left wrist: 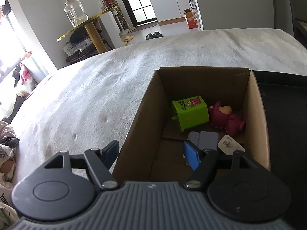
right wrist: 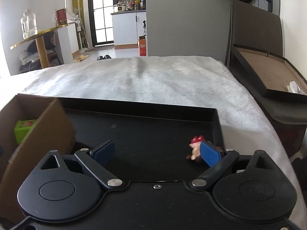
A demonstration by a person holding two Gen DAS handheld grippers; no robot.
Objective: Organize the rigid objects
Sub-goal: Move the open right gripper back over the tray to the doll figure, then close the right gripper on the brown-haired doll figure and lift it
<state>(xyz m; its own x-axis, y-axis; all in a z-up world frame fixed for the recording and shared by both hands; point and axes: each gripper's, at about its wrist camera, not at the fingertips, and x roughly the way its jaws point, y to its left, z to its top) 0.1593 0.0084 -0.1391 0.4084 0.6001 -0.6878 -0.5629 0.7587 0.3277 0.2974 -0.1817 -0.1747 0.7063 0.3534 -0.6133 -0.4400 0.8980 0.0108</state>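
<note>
1. The left hand-held gripper (left wrist: pixel 151 153) is spread wide and holds nothing. It hangs over the near left wall of the brown cardboard box (left wrist: pixel 134 122), with one finger outside the box and one finger inside.
2. Inside the box lie a bright green plastic block with a cartoon print (left wrist: pixel 191 113), a dark pink toy figure with a heart on it (left wrist: pixel 227 118), two flat grey-blue slabs (left wrist: pixel 203 139) and a small white card (left wrist: pixel 229 144). The green block and the pink figure touch each other.
3. The right hand-held gripper (right wrist: pixel 157 151) is spread wide too and holds nothing. It hangs over the flat black tray (right wrist: pixel 215 117), which sits on the white fuzzy bed (right wrist: pixel 163 76) just beside the box.
4. One small toy figure with a red hat and pale body (right wrist: pixel 195 147) lies in the tray, just by the right finger of that gripper — part of it is hidden behind the blue pad.
5. My guess is that this little toy goes into the box next.
6. It looks hard and light, so it should not bend or squash. It is tiny and bumpy and may be a bit smooth — it could slip or roll away.
7. The best place to pinch is likely across its fat middle, not the hat, which looks thin. The gripper would have to move right so the toy sits between both pads.
</note>
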